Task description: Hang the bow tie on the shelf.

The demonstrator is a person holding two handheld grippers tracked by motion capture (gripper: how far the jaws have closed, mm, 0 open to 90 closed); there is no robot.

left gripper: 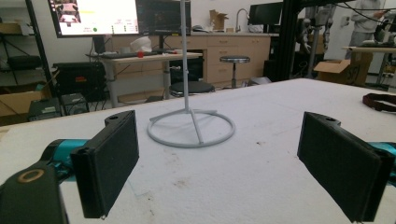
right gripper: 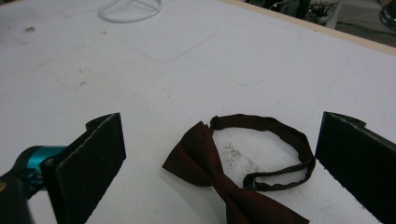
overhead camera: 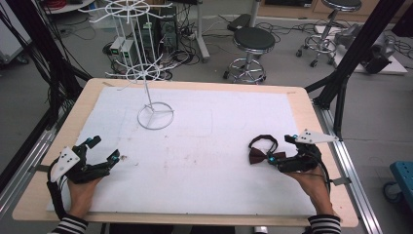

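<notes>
Right tongs (overhead camera: 281, 150) spread wide, empty, by the tabletop's (overhead camera: 195, 146) right edge. One dark red bow tie (right gripper: 210, 163) lies flat directly ahead between the jaws, long axis slanting across them, strap looped beside it. Left tongs (overhead camera: 103, 150) spread, empty, well apart. One white wire stand (overhead camera: 155, 116) toward the far left.

I seem to be working in a lab: monitors (left gripper: 121, 16) on desks, stools (overhead camera: 253, 41), cable tangles (overhead camera: 182, 29) on the floor, black frame struts (overhead camera: 358, 48), cardboard boxes (left gripper: 338, 70).
</notes>
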